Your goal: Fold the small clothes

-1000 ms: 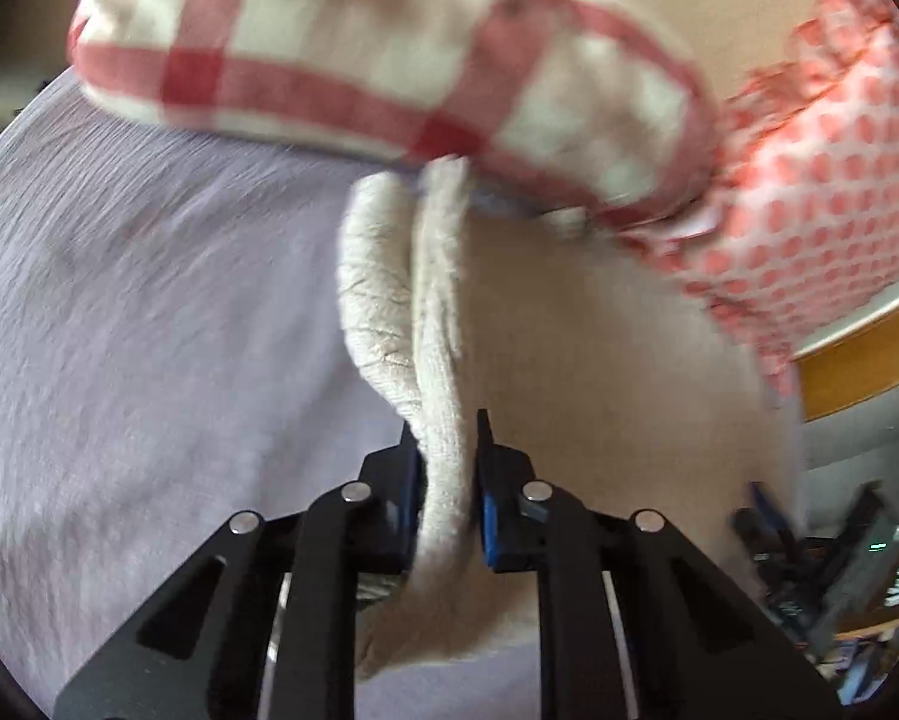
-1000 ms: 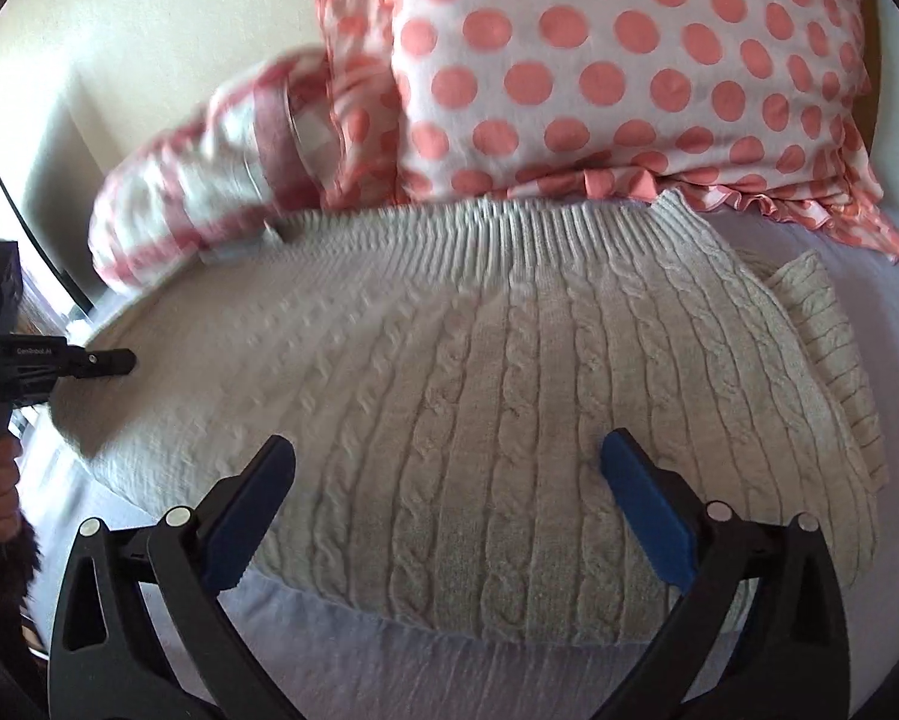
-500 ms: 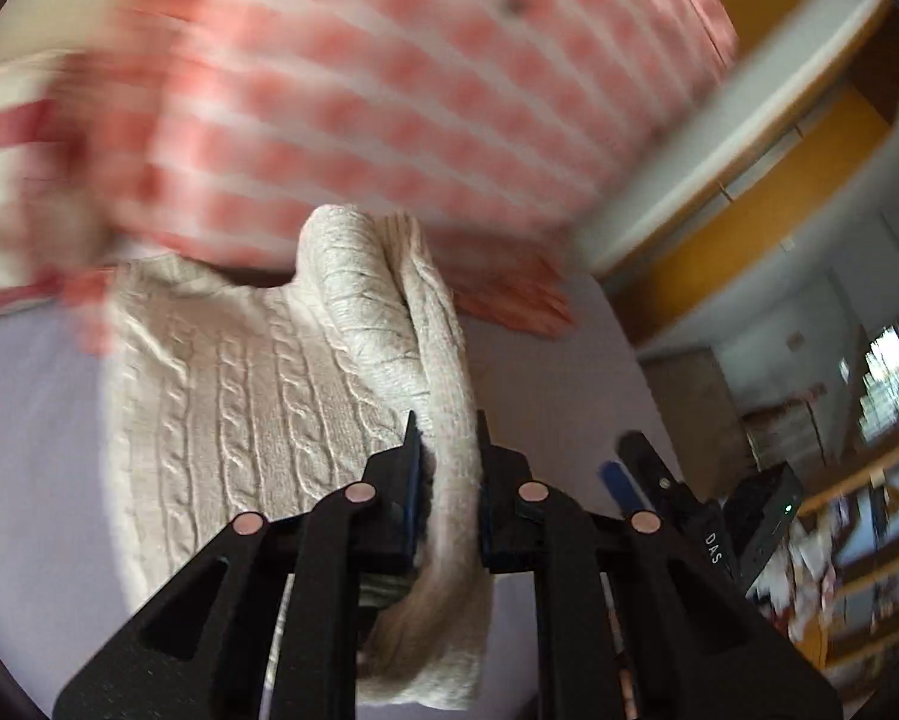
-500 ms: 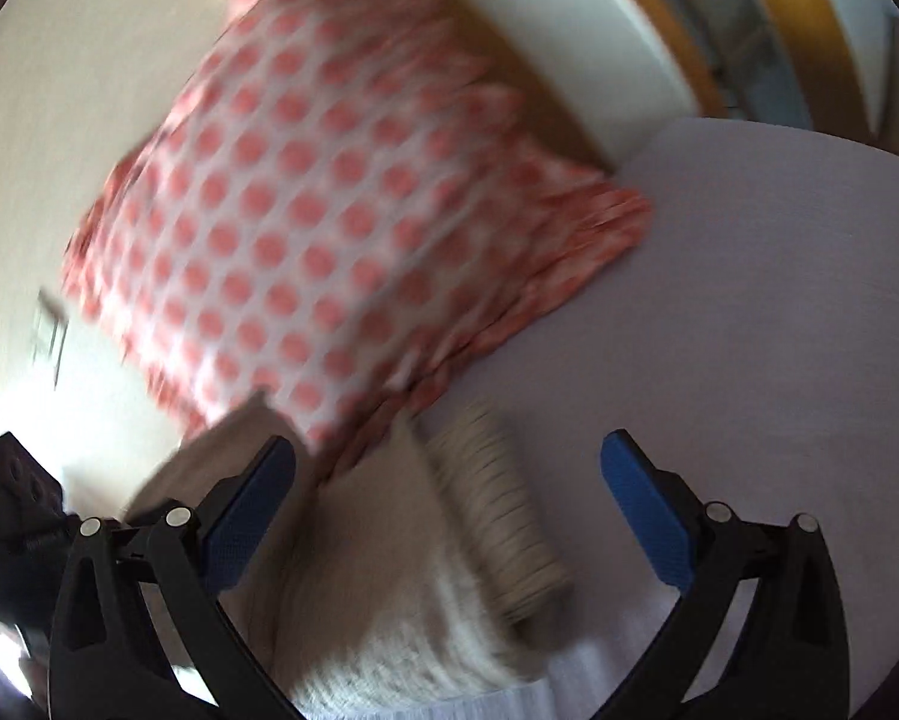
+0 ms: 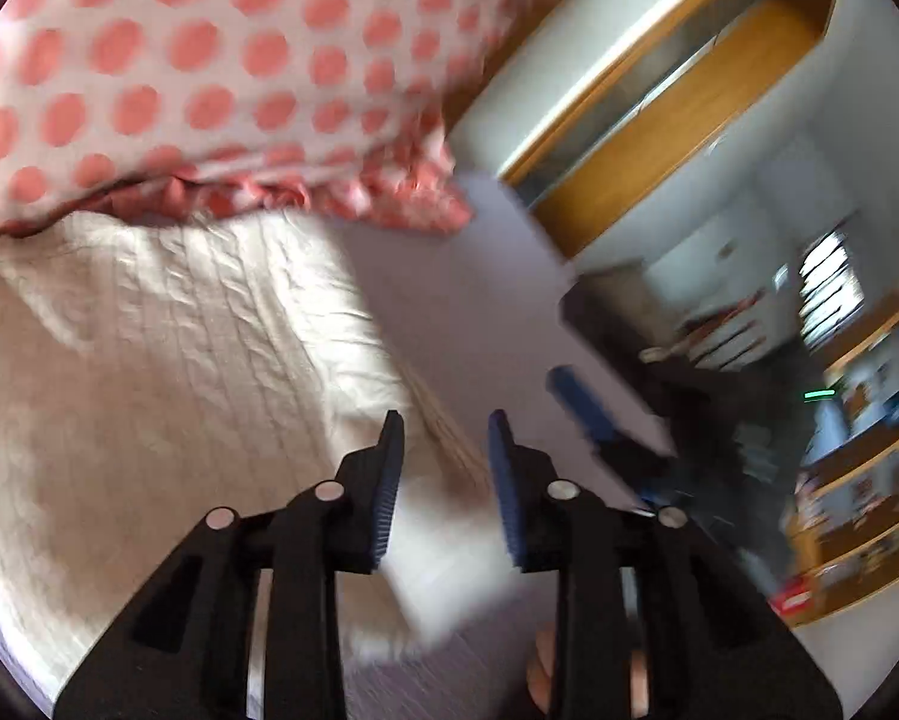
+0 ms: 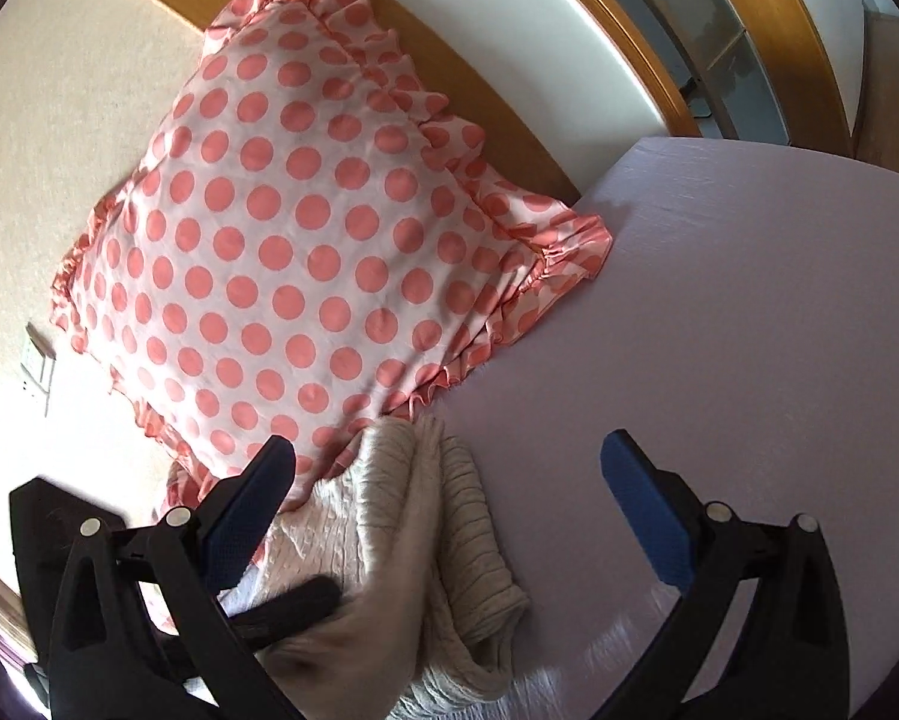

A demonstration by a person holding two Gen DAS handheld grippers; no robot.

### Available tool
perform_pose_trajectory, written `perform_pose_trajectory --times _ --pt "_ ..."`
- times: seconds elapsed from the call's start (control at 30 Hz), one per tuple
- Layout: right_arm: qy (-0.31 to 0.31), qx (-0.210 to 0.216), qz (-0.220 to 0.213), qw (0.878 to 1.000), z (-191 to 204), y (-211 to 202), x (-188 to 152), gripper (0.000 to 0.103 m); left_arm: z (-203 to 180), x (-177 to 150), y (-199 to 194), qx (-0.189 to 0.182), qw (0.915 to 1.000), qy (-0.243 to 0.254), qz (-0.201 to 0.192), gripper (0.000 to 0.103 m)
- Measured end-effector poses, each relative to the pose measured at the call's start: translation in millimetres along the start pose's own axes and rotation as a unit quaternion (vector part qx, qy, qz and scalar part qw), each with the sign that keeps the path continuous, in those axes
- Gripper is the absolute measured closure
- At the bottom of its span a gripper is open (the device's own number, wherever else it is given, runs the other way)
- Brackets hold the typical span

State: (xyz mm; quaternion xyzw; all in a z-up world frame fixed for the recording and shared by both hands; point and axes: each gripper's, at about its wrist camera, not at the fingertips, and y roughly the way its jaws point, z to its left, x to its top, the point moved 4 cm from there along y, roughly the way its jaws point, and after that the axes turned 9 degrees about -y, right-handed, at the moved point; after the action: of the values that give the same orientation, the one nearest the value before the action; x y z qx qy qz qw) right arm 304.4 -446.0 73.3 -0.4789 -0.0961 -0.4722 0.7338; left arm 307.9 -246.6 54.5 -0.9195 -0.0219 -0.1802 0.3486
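Note:
A cream cable-knit sweater [image 5: 149, 360] lies folded on the lilac bed sheet [image 5: 479, 300], its top edge against a pink polka-dot pillow [image 5: 209, 60]. My left gripper [image 5: 443, 468] is open and empty just above the sweater's right edge. My right gripper [image 6: 449, 492] is wide open and empty, to the right of the sweater [image 6: 425, 540]. In the right wrist view the left gripper's black fingers [image 6: 293, 600] rest over the sweater. The right gripper also shows blurred in the left wrist view [image 5: 581, 408].
The polka-dot pillow [image 6: 305, 240] leans on the wooden headboard [image 6: 449, 60]. Bare lilac sheet [image 6: 749, 330] spreads to the right of the sweater. Shelves and furniture [image 5: 839, 420] stand beyond the bed's edge.
My left gripper carried the held sweater edge across to the right and let it go; its jaws are now open. My right gripper swung right, away from over the sweater.

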Motion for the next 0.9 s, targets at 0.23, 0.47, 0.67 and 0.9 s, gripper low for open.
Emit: perform_pose_trajectory --times 0.23,0.47,0.67,0.9 --pt "-0.092 0.167 0.042 0.981 61 -19 -16 0.009 65 -2 -101 0.040 0.9961 -0.040 -0.067 0.043" --pt "-0.118 0.242 0.187 0.945 97 18 -62 0.010 80 -26 -97 0.011 0.9990 -0.018 -0.039 0.037" --pt "-0.068 0.107 0.216 0.968 39 70 -46 0.038 77 -51 -68 0.065 0.9964 0.051 -0.021 0.035" --pt "-0.133 0.171 0.173 0.961 83 8 -42 0.014 67 -61 -89 0.060 0.9941 0.080 -0.040 0.029"
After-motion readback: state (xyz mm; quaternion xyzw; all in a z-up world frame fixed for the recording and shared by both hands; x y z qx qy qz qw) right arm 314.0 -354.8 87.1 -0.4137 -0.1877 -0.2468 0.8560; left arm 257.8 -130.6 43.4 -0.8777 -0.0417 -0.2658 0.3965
